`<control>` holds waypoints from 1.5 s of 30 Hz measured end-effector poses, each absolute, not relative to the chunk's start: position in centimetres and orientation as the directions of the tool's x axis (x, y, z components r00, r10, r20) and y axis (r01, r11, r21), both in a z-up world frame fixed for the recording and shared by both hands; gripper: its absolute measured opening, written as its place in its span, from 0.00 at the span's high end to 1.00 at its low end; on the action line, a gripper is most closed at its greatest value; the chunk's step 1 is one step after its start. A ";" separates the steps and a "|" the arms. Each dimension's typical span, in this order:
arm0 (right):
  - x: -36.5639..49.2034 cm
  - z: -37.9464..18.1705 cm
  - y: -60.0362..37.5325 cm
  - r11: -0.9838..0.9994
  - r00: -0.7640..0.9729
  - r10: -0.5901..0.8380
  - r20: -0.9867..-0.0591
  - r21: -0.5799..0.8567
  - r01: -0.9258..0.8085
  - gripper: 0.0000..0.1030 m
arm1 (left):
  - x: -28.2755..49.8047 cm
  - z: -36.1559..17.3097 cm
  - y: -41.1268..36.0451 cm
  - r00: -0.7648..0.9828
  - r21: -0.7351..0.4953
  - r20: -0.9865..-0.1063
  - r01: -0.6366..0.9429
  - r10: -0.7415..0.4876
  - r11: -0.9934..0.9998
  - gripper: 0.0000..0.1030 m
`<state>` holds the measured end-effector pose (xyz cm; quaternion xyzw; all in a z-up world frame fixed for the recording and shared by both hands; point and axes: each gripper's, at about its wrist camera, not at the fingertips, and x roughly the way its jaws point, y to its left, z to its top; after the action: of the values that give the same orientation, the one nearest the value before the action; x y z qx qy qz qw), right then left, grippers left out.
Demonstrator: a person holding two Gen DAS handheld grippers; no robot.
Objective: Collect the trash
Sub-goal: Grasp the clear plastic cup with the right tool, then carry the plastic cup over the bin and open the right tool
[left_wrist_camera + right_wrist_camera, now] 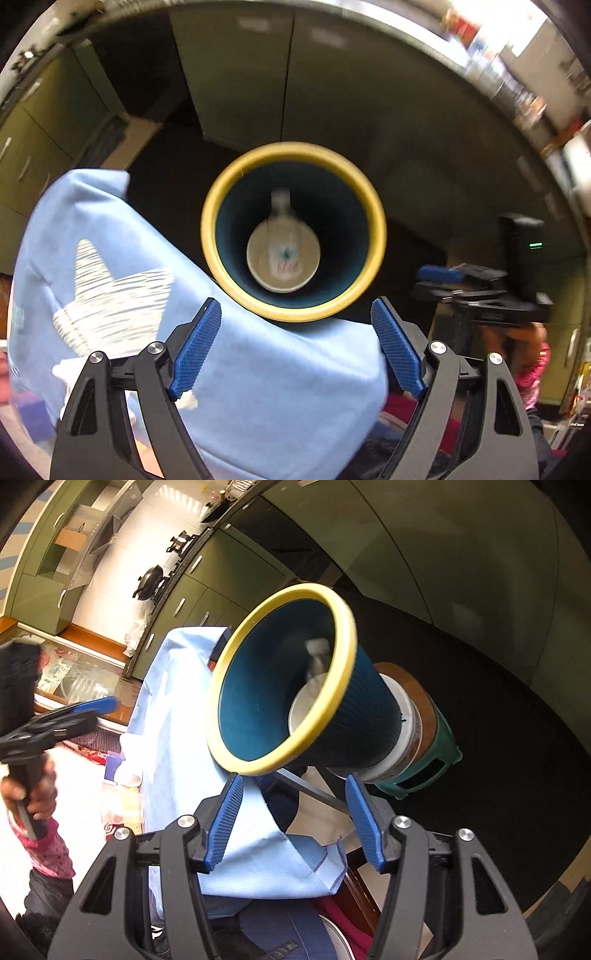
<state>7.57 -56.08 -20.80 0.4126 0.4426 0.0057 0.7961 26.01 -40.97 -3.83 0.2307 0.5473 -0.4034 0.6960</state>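
Left wrist view centre: a bottle (pixel 282 221) lies in the yellow-rimmed bin (pixel 221 206). Left gripper (pixel 295 343) and right gripper (pixel 293 819) both spread, empty.

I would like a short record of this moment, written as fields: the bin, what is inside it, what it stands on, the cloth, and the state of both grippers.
bin: dark blue bin with yellow rim, seen from above
contents: a clear plastic bottle, blurred, lying over a pale round bottom
support: bin stands on a round stool with green legs
cloth: light blue cloth beside the bin, near both grippers
left gripper: open, holds nothing
right gripper: open, holds nothing
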 end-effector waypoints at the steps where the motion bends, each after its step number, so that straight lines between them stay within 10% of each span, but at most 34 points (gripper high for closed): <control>1: 7.7 -20.6 -55.9 0.664 0.608 0.375 -0.699 0.661 0.351 0.46 | 25.5 -2.5 -39.5 0.104 -0.126 -0.931 0.810 -0.351 0.573 0.18; 11: 10.7 -17.0 -49.3 0.775 0.591 0.413 -0.693 0.608 0.172 0.44 | 20.5 4.3 -24.8 0.361 -0.156 -0.759 0.707 -0.541 0.690 0.11; 23: 18.1 -8.5 -33.4 0.897 0.543 0.441 -0.715 0.370 -0.241 0.47 | 16.9 -2.0 -8.3 0.633 -0.122 -0.695 0.362 -0.340 0.924 0.08; 36: 25.8 -11.5 -23.2 0.914 0.341 0.333 -0.879 0.213 -0.344 0.57 | 15.5 -9.2 -1.4 0.602 -0.160 -0.750 0.235 -0.273 0.959 0.07; 45: 27.1 -13.6 -22.1 0.934 0.326 0.266 -0.907 0.158 -0.321 0.91 | 15.2 -9.5 -1.9 0.585 -0.184 -0.750 0.261 -0.307 0.948 0.06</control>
<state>27.11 -22.15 -13.60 -0.0251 0.5517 0.1805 0.8139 15.16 -1.92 -9.55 -0.0269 0.4264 -0.1598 0.8899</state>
